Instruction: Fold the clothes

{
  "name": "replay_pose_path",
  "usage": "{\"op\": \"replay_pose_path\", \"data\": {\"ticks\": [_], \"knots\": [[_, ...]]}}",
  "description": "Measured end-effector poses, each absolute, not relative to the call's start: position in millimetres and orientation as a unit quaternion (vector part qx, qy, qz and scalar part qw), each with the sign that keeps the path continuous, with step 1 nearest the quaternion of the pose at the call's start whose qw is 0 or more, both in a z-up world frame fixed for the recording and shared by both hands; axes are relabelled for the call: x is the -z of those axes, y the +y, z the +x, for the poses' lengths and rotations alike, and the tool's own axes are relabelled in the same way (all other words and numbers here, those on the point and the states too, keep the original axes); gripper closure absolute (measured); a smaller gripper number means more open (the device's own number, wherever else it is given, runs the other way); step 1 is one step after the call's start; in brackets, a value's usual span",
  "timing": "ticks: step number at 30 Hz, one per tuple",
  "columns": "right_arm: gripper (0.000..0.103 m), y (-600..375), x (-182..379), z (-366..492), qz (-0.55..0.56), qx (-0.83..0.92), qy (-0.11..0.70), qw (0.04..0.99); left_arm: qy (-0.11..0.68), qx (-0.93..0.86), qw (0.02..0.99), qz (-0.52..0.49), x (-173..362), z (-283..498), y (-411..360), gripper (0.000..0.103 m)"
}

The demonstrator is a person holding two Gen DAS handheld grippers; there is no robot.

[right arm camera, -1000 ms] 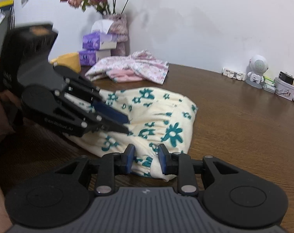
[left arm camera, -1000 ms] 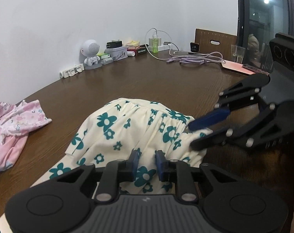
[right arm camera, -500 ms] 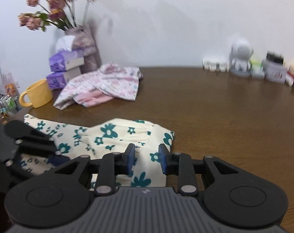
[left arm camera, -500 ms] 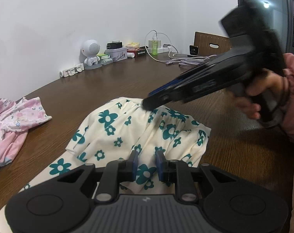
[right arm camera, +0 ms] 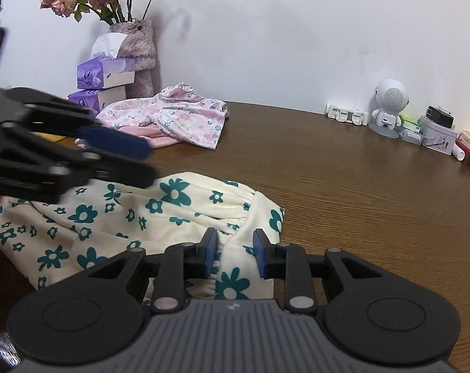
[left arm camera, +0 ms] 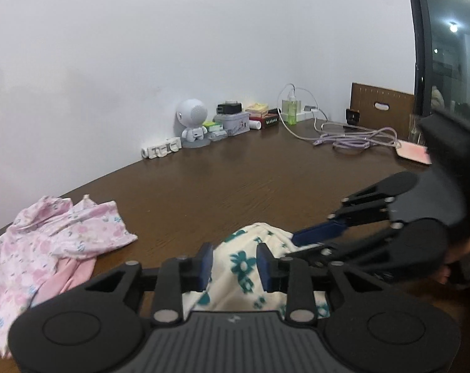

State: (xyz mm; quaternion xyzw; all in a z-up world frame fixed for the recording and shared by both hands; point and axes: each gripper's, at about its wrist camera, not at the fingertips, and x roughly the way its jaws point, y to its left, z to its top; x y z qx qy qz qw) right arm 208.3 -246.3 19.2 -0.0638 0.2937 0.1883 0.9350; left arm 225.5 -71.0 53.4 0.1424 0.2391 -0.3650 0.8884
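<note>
A cream garment with teal flowers (right arm camera: 172, 205) lies spread on the brown table (right arm camera: 343, 192). My right gripper (right arm camera: 235, 250) is shut on its near right edge, and a ridge of cloth stands pinched between the blue pads. In the left wrist view the right gripper (left arm camera: 300, 242) comes in from the right and bites the garment (left arm camera: 244, 261). My left gripper (left arm camera: 235, 265) has its jaws opening, with the cloth showing in the gap behind them. In the right wrist view the left gripper (right arm camera: 146, 164) hangs just above the garment's left part, nothing pinched.
A crumpled pink flowered garment (right arm camera: 179, 115) lies at the back left, by stacked purple tissue boxes (right arm camera: 106, 74) and a vase of dried flowers (right arm camera: 138, 52). Along the wall stand a white robot figure (right arm camera: 389, 105), a small tin (right arm camera: 437, 135) and coiled cables (left arm camera: 353, 138).
The left gripper's jaws have widened and it has lifted off the cloth. The right gripper, raised above the garment half a second ago, now sits low at its right edge.
</note>
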Motion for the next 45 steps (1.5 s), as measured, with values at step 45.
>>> {"op": "replay_pose_path", "data": {"ticks": [45], "knots": [[0.073,-262,-10,265,0.033,-0.188,0.343,0.920,0.286,0.353,0.889,0.059,-52,249,-11,0.058]]}}
